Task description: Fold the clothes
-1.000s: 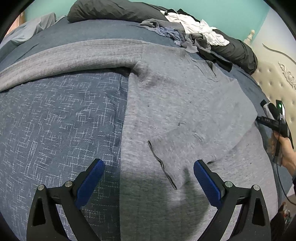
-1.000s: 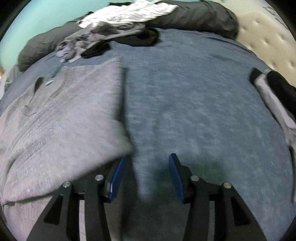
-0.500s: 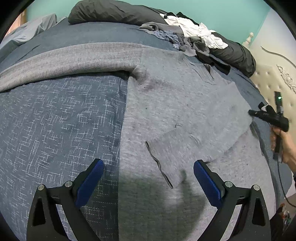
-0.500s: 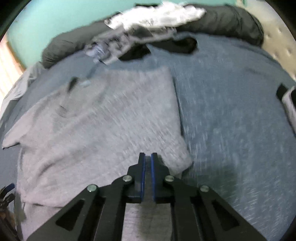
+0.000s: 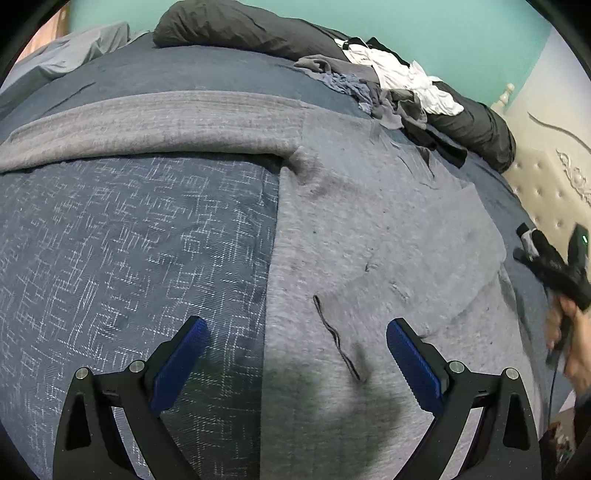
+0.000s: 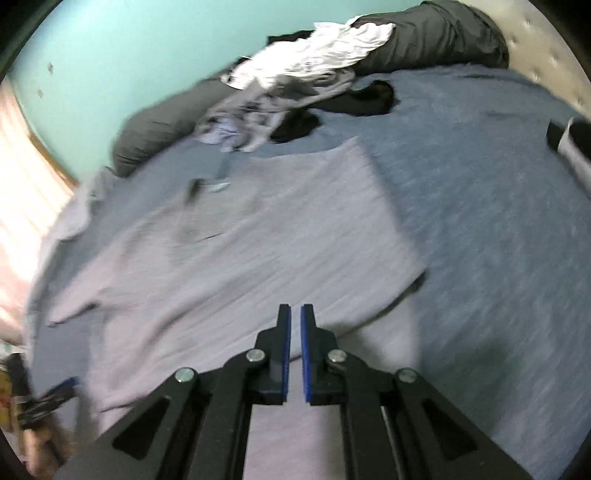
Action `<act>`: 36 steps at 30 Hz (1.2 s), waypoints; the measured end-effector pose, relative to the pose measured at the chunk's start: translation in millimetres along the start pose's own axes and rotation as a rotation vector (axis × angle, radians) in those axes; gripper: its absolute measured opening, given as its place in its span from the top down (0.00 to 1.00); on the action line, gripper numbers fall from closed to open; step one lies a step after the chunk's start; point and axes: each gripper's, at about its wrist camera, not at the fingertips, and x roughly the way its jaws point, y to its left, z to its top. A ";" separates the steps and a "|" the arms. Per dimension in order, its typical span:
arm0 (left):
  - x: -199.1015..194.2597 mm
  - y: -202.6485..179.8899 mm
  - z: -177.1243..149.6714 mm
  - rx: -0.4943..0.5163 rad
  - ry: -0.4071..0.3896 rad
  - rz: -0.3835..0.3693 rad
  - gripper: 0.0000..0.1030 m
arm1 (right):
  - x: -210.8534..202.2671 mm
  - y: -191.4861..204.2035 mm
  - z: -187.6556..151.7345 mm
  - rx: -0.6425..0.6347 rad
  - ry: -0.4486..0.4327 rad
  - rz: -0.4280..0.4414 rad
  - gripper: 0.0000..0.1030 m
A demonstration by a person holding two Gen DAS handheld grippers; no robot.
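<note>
A grey long-sleeved top (image 5: 369, 229) lies flat on the blue bedspread (image 5: 129, 240). One sleeve (image 5: 147, 125) stretches out to the left; the other side is folded in over the body, its dark cuff edge (image 5: 334, 336) near me. My left gripper (image 5: 295, 343) is open and empty, held above the top's lower part. My right gripper (image 6: 291, 314) has its jaws together with nothing between them, above the folded side of the top (image 6: 258, 251). It also shows at the right edge of the left wrist view (image 5: 554, 266).
A heap of unfolded clothes (image 5: 391, 85), white, grey and black, lies at the far side against dark pillows (image 5: 240, 26). A tufted headboard (image 5: 546, 184) is at the right. A dark and white item (image 6: 569, 144) lies on the bedspread at the right.
My right gripper shut, let go of nothing visible, and drew back from the folded edge, rising above the top. My left gripper stayed open and nearly still.
</note>
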 end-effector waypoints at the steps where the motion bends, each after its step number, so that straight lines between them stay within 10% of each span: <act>1: -0.1 0.3 -0.9 -0.003 0.001 0.002 0.03 | 2.6 11.3 -7.6 -0.007 0.010 0.019 0.96; 15: -5.9 -1.3 -10.8 -0.008 -0.002 -0.001 0.03 | 90.2 104.8 -53.5 -0.160 0.274 0.051 0.95; 36: -22.6 18.1 -4.4 -0.047 -0.033 -0.032 0.03 | 98.2 173.1 -58.0 -0.141 0.206 0.086 0.95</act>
